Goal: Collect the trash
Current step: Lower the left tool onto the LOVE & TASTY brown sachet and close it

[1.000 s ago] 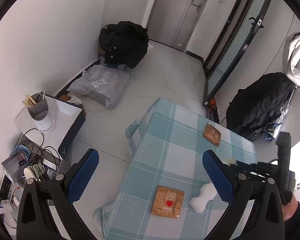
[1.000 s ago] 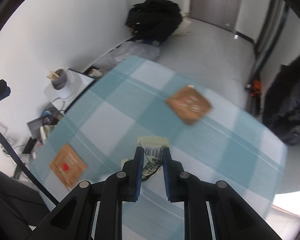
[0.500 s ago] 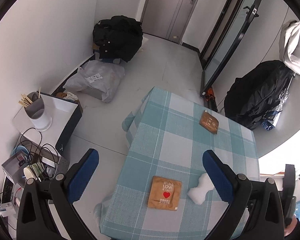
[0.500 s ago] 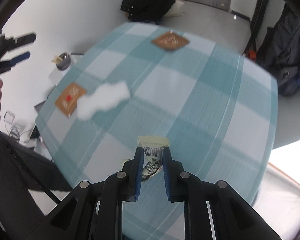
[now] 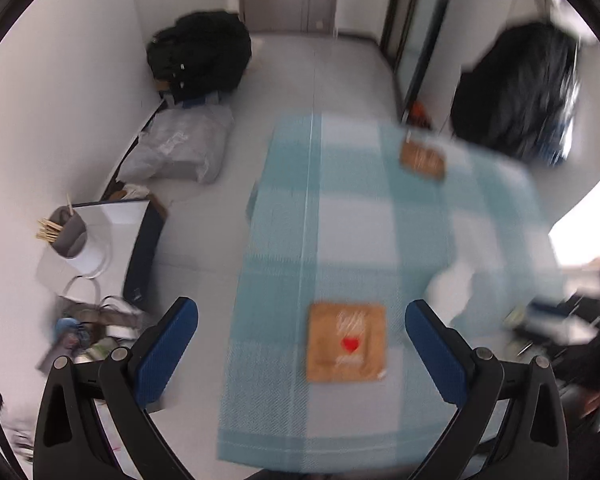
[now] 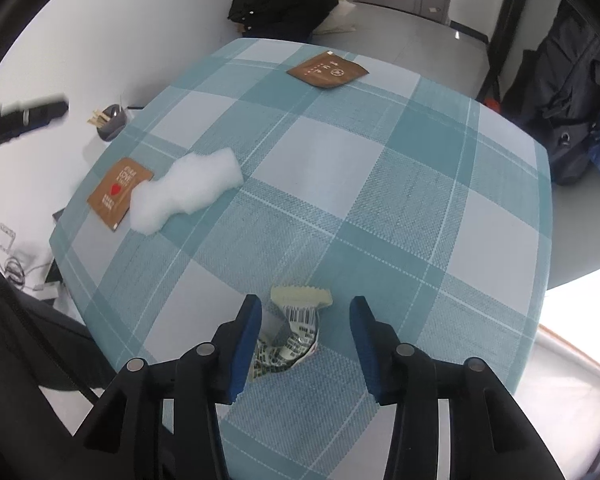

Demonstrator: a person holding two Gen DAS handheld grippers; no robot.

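Your right gripper (image 6: pixel 304 332) spread, crumpled wrapper (image 6: pixel 290 336) loose between jaws on table (image 6: pixel 420 184). Left gripper (image 5: pixel 300 336) spread, empty (blurred). Two brown sachets (image 6: pixel 118 192), white wad (image 6: pixel 186 190) left.

bare checked cloth (image 6: pixel 380 184) lies between wrapper (image 6: pixel 290 332), white wad (image 6: pixel 186 190) and far brown packet (image 6: pixel 327 70).

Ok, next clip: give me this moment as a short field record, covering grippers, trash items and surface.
surface: table with teal checked cloth
right gripper: open, wrapper between its fingers
left gripper: open, empty, above the table edge
wrapper: crumpled, barcode showing, lying on the cloth
white wad: overlaps the heart packet's edge
heart packet: flat
brown packet: flat, far side
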